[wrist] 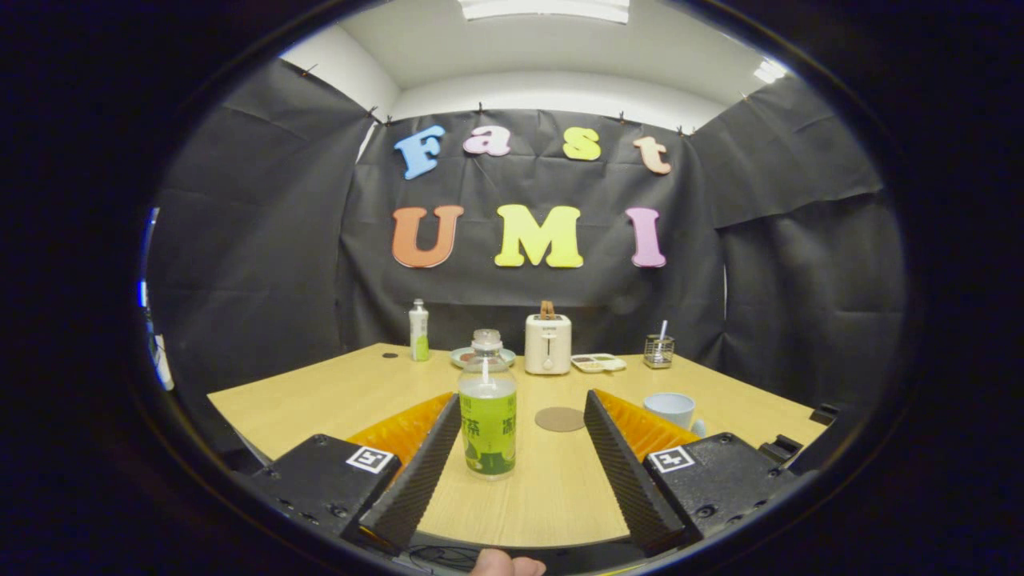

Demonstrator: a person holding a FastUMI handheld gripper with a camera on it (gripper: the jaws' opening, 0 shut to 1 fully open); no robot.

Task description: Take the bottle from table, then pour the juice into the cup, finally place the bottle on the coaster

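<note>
Gripper view: we line up on the bottle (487,408), claw spread wide and holding nothing.

Taking the bottle as our landmark and reading left to right: a smaller bottle (418,330) stands far behind it to the left, near the booth wall. The gripper (521,428) has its fingers parted, one finger (416,472) just left of the bottle and almost against it, the other well off to its right, so we judge the opening is set wide to admit the body before closing. The bottle stands upright on the table (320,392), capped, between the fingers. Just behind and right of it lies the round coaster (560,418), kept near for the final set-down. Further back sits a toaster (547,342). Right of the coaster the cup (670,409) waits, upright for pouring.
</note>
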